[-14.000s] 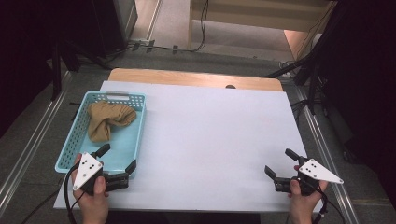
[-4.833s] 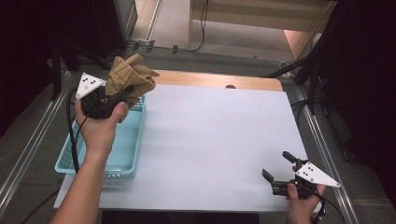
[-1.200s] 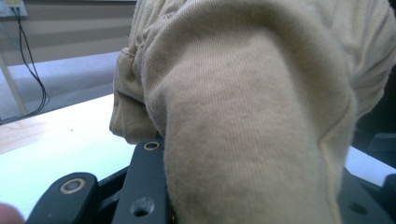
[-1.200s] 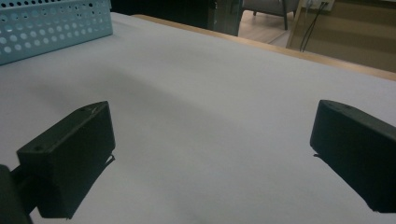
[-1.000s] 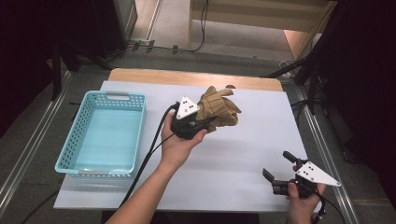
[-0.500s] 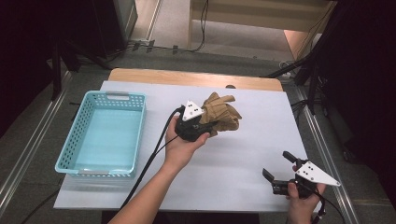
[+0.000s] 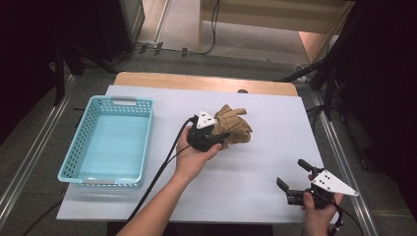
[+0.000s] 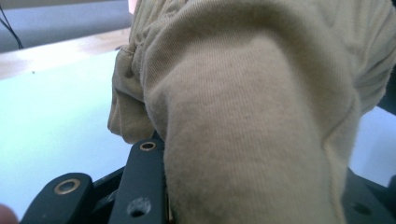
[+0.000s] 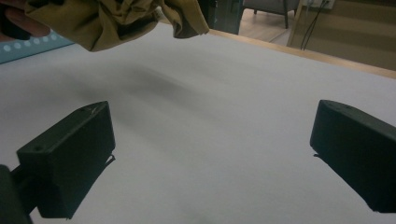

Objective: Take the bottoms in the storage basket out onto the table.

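The left tongs sit near the middle of the white worktop, pinching a bunched tan cloth that spills out toward 2 o'clock of the hand. In the left gripper view the cloth drapes over the black jaws and hides the gap between them. In the right gripper view its shadow falls on the sheet beneath it; whether it touches the surface cannot be told.

The blue basket lies at 9 o'clock of the cloth, well apart, close along the worktop's left edge. The right tongs rest at 5 o'clock, near the front right corner, jaws spread wide with nothing between them. A broad bare stretch of worktop lies between cloth and right tongs, and more open sheet runs toward 12 o'clock up to the wooden back edge.
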Demonstrator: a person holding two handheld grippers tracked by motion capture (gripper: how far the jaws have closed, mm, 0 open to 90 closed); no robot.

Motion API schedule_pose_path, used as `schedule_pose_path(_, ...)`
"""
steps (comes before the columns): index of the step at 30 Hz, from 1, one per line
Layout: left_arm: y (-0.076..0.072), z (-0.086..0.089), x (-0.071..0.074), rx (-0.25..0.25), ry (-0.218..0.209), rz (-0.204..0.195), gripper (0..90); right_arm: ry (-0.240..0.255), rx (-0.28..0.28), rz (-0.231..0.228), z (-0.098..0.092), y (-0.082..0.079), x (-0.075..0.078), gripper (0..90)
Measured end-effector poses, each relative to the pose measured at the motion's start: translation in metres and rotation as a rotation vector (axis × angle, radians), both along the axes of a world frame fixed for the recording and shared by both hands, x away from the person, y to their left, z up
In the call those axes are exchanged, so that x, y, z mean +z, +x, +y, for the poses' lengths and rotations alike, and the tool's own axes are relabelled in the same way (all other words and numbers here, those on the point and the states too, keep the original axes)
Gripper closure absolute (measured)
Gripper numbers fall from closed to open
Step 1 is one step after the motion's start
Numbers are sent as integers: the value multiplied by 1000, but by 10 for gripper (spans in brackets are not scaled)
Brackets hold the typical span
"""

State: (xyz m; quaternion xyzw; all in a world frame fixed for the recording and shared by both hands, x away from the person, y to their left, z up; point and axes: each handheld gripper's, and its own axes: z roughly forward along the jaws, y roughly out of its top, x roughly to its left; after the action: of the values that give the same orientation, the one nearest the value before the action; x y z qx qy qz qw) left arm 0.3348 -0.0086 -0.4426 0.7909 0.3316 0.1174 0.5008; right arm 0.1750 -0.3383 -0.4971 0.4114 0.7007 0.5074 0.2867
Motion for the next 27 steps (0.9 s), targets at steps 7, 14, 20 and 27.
schedule_pose_path(7,3,-3,-11,1,25,24,595,1,0,1,0,0,0,0)
schedule_pose_path(14,5,-6,-23,2,62,51,575,0,1,1,-1,0,0,0)
schedule_pose_path(20,7,-8,-29,-2,85,70,559,14,-1,8,-2,1,-1,0)
schedule_pose_path(27,6,-12,-35,-13,119,88,526,14,-1,9,-2,1,-1,0)
